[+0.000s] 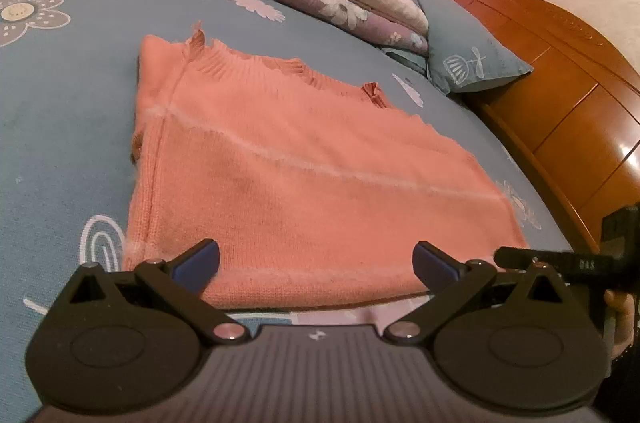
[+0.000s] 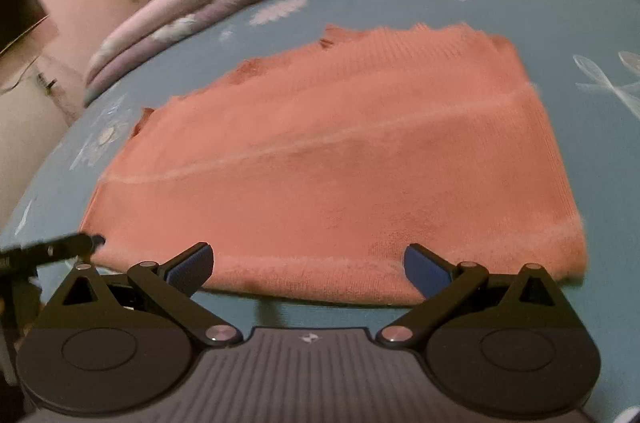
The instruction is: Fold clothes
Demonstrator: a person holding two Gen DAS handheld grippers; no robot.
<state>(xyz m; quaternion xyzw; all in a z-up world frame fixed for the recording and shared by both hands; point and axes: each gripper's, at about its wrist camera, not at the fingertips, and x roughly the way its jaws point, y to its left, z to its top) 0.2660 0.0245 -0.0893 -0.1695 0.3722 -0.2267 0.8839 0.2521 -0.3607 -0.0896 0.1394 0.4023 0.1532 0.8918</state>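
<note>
1. Left wrist view: left tool (image 1: 316,265) spread wide, empty; folded pink sweater (image 1: 304,167) flat on bed (image 1: 60,127) just ahead.
2. Right tool (image 2: 308,267) wide apart, empty, sweater hem between tips.

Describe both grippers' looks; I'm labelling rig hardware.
The left gripper and right gripper match: black linkage arms with silver pivot pins, blue-padded fingers, round black housings, and a ribbed grey body with a small white logo. No cables or sleeves are visible.
</note>
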